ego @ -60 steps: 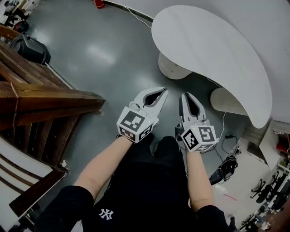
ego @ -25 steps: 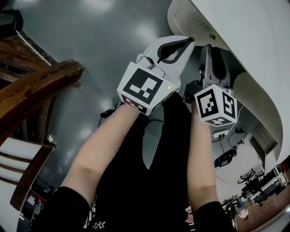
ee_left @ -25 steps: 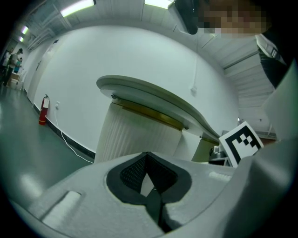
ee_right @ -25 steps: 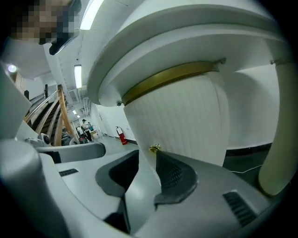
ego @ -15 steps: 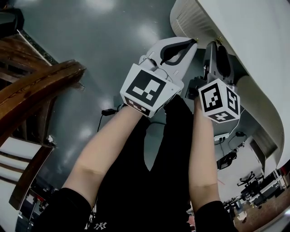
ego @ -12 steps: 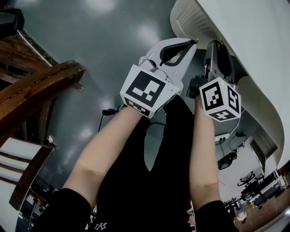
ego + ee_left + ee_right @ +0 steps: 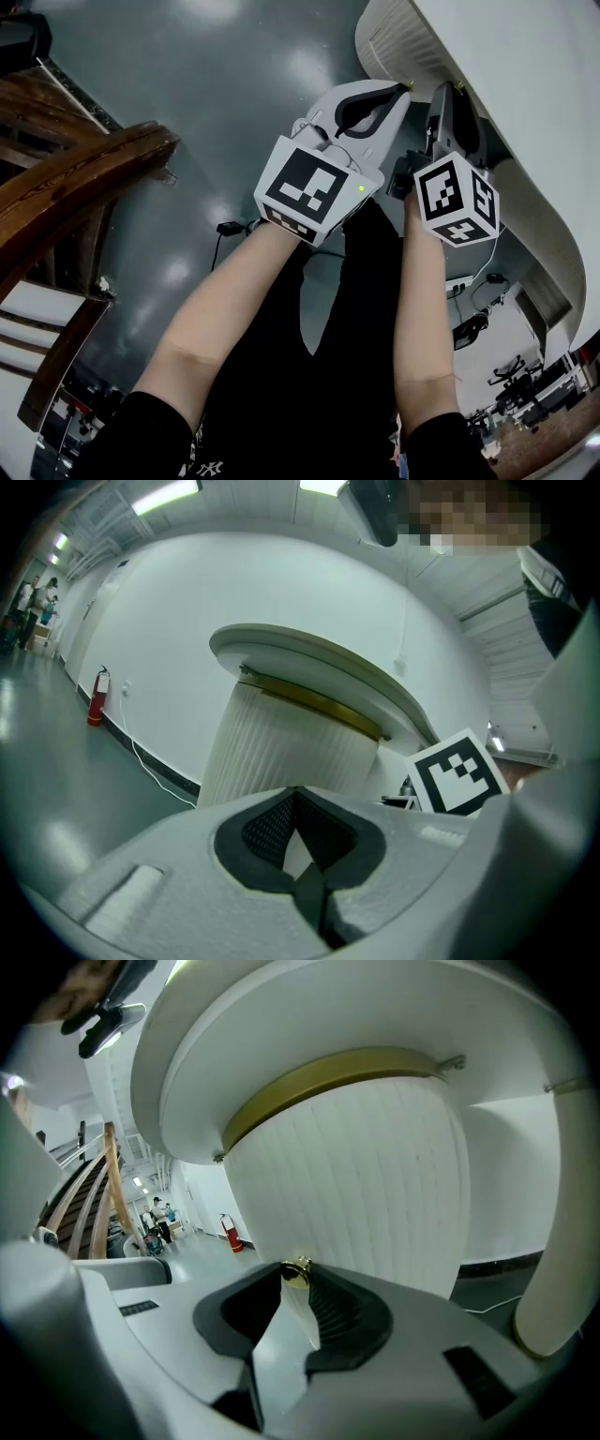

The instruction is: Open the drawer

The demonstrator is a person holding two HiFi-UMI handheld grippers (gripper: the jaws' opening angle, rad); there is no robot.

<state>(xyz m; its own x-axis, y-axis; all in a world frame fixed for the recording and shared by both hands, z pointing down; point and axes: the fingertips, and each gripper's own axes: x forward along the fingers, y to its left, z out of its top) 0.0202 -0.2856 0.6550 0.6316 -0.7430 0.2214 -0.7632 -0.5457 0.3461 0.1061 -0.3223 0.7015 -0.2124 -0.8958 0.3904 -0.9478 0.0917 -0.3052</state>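
Grey glossy floor [image 7: 234,84], white curved table [image 7: 525,84], going for the drawer knob lol

Right gripper [image 7: 455,94] with jaws closing on the small brass knob [image 7: 297,1270], caught only at the very tips. Sits on the ribbed drawer front [image 7: 366,1176], tucked under the table's edge; no gap showing anywhere, so probably not opened at all. Best to finish the squeeze first, maybe nudge in for a deeper bite, then pull straight back along the jaws. No twisting or dipping, or likely pops off such a tiny round thing. Left gripper [image 7: 296,793] clenched on nothing, parked just beside the right one, near the same front. Fine to leave there, just keep off the ribs.
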